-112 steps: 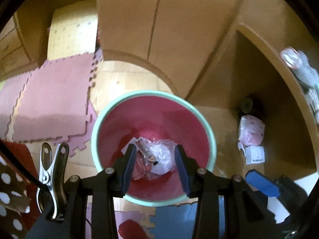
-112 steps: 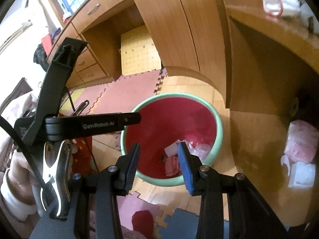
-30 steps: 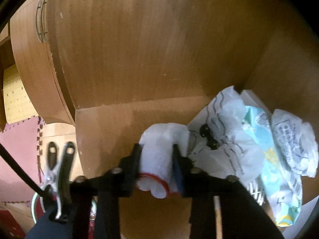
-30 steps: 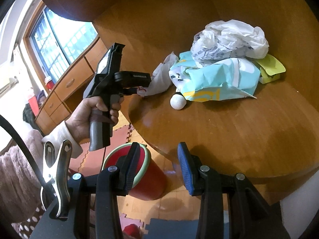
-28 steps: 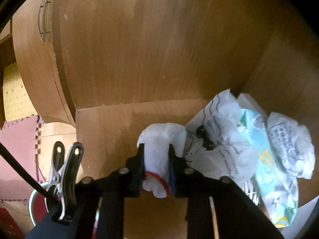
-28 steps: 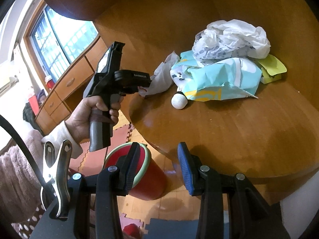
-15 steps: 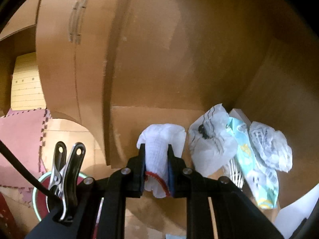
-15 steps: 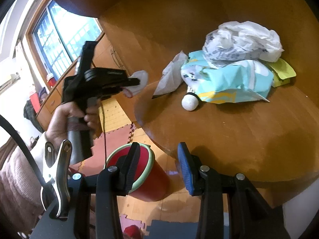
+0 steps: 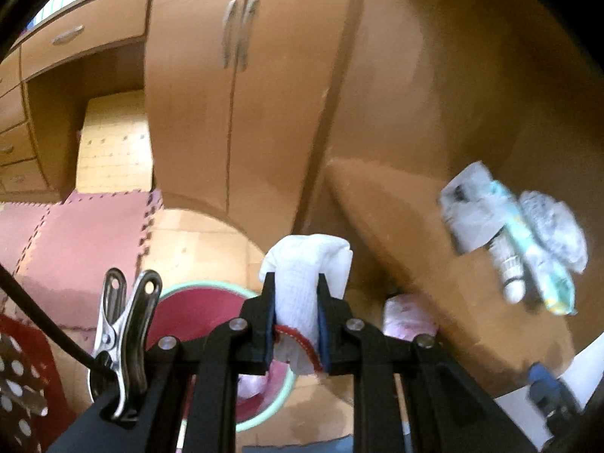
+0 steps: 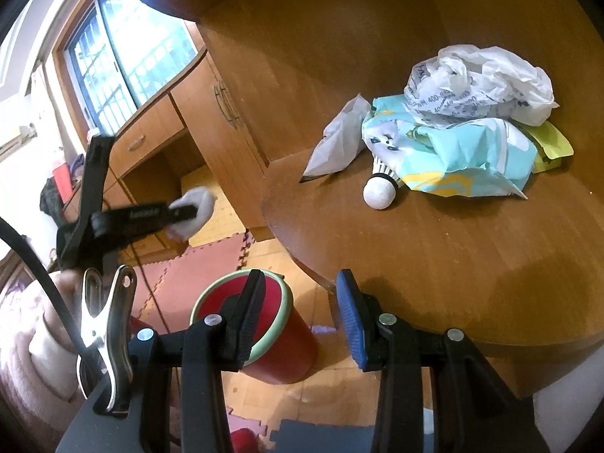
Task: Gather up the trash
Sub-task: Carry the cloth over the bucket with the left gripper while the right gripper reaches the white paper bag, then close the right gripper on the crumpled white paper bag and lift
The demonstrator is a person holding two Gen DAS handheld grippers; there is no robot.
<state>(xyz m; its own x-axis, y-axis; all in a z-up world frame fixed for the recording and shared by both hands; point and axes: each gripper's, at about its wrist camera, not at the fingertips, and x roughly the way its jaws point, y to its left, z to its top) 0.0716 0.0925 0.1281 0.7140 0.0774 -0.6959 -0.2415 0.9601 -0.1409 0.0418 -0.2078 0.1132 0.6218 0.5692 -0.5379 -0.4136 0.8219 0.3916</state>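
**Trash wad clamped, bin below**

Trash wad (image 9: 302, 283) sits pinched between the left gripper (image 9: 295, 315) pads — held clear of the table (image 10: 434, 256), with the red bin (image 9: 196, 309) at eight o'clock. Right gripper (image 10: 298, 317) hangs apart, empty — free for the pile (image 10: 460, 128) at one o'clock.

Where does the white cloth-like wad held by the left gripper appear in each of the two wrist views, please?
Left wrist view: the white wad sits low at centre, pinched between the left gripper pads.
Right wrist view: the wad is at middle left, at the tip of the left gripper, off the table's edge.
Shared landmark: the red bin with a green rim, on the floor below the wad in both.
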